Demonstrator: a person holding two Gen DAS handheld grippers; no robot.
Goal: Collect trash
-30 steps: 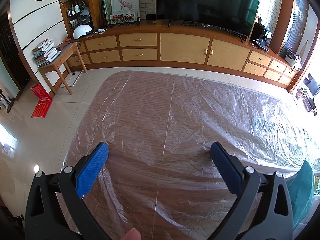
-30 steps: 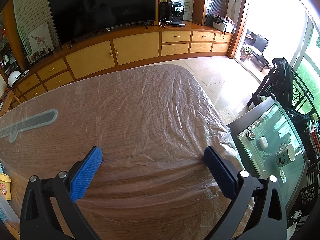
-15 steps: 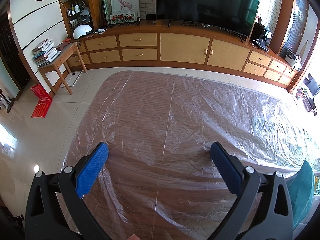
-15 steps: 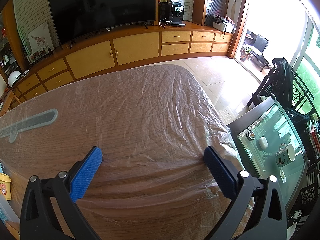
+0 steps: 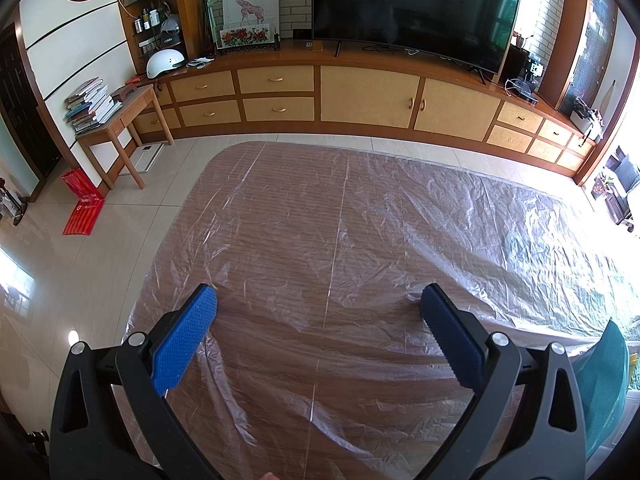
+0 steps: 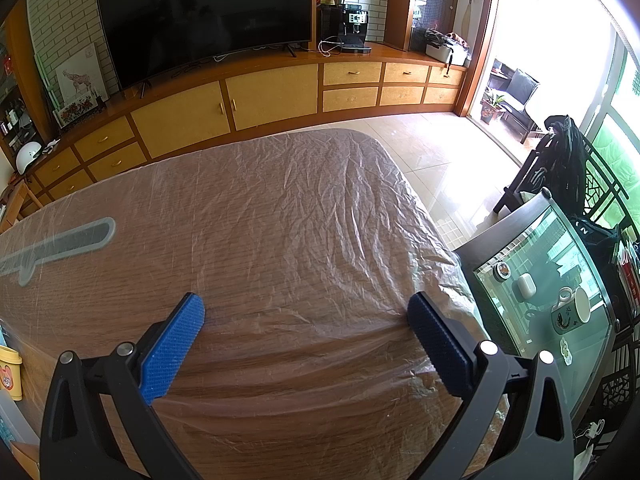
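Note:
A wooden table [image 5: 320, 220] covered with a clear plastic sheet fills both views; it also shows in the right wrist view [image 6: 260, 232]. No loose trash shows on it. My left gripper [image 5: 318, 300] is open and empty above the table's left part. My right gripper [image 6: 306, 308] is open and empty above the table's right end. A teal object [image 5: 608, 376] shows at the right edge of the left wrist view. A grey-rimmed flat strip [image 6: 60, 246] lies under the sheet at the left of the right wrist view.
A long wooden cabinet [image 5: 368, 96] with a TV [image 5: 408, 8] runs along the far wall. A glass side table [image 6: 552, 300] with a mug [image 6: 570, 314] stands right of the table. A yellow container [image 6: 10, 372] is at the left edge. A small desk [image 5: 120, 128] holds books.
A fingertip at the bottom edge of the left wrist view has drawn back almost out of sight. Both grippers have stayed still.

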